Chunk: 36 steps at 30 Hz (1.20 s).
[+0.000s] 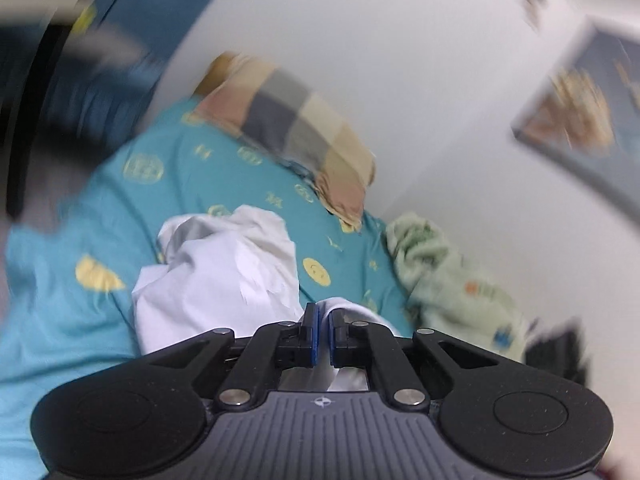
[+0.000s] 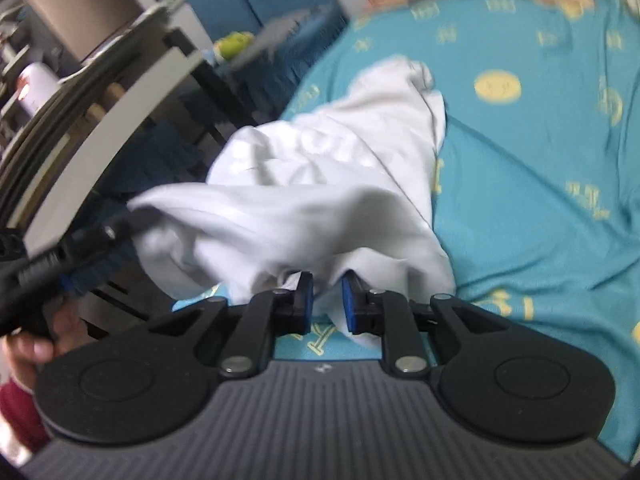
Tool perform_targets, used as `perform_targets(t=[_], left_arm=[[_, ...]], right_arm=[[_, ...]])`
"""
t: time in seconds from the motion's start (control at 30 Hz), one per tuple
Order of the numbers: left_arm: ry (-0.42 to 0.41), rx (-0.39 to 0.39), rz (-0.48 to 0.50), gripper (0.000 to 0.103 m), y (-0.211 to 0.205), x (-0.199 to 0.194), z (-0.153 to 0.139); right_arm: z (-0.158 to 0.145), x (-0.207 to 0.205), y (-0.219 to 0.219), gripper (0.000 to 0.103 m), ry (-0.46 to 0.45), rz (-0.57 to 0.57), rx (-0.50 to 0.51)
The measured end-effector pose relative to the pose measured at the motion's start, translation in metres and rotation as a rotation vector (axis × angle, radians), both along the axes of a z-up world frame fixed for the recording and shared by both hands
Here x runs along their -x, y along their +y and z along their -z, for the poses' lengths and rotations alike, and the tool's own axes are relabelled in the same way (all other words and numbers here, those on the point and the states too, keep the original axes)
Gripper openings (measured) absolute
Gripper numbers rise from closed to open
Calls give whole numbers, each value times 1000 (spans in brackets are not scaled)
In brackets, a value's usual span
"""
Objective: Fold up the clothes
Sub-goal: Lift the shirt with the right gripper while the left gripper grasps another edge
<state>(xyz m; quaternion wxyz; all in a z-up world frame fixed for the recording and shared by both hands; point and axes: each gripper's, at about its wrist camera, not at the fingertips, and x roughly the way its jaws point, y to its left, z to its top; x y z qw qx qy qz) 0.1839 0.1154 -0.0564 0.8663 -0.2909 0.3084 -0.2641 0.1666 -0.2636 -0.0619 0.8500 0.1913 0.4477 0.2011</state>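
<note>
1. White garment [image 1: 224, 280], crumpled, lies in a heap on the teal bedsheet [image 1: 60, 320] with yellow motifs; part of it is lifted off the sheet. Both views are motion-blurred.
2. Left gripper [image 1: 324, 312]: jaws drawn almost together, a thin fold of the white cloth pinched between the blue pads. The cloth runs back through the gap toward the gripper body.
3. Right gripper [image 2: 327, 280]: jaws narrow but apart, white cloth bunched between the pads. Left pad appears to touch the fabric; whether the right pad presses it I cannot tell through the blur.
4. In the right wrist view the white garment [image 2: 320, 184] stretches away to the picture's left, where the left gripper [image 2: 80, 248] holds its far edge. A hand [image 2: 28, 348] grips that tool, dark red sleeve below it.
5. Just right of the garment in the left view: pale green printed cloth [image 1: 448, 276], bunched on the sheet near the white wall [image 1: 400, 60].
6. Farther: checked pillow [image 1: 292, 128] in tan, grey and pink, lying on the sheet.
7. Farthest: framed picture [image 1: 588, 120] on the wall; shelving [image 2: 100, 80] beside the bed.
</note>
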Motion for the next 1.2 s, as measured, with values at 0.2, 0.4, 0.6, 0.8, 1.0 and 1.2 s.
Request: perform_targets(t=[0.2,0.4,0.6,0.8,1.0,1.2], left_arm=[[151,-44,-112,5,21,-50,50],[194,-72,-131,12,26,-56,70],[131,-117,-146,24,16,-38,52],[53,-201,-136,45,-7,13,21],[20,-326,-97,47,-27,31,24],[42,-408,-74,47,-40,18,42]], right_arm=[[25,-21,-8,20,62,75,-37],[39,-25,4,20,9,144,190],[14,-4,9,20,-156,210,200],[-9,35,37,42,-284,152,91],[7,37,70,57,-261,63,111],[12,32,62,9,-225,126,131]])
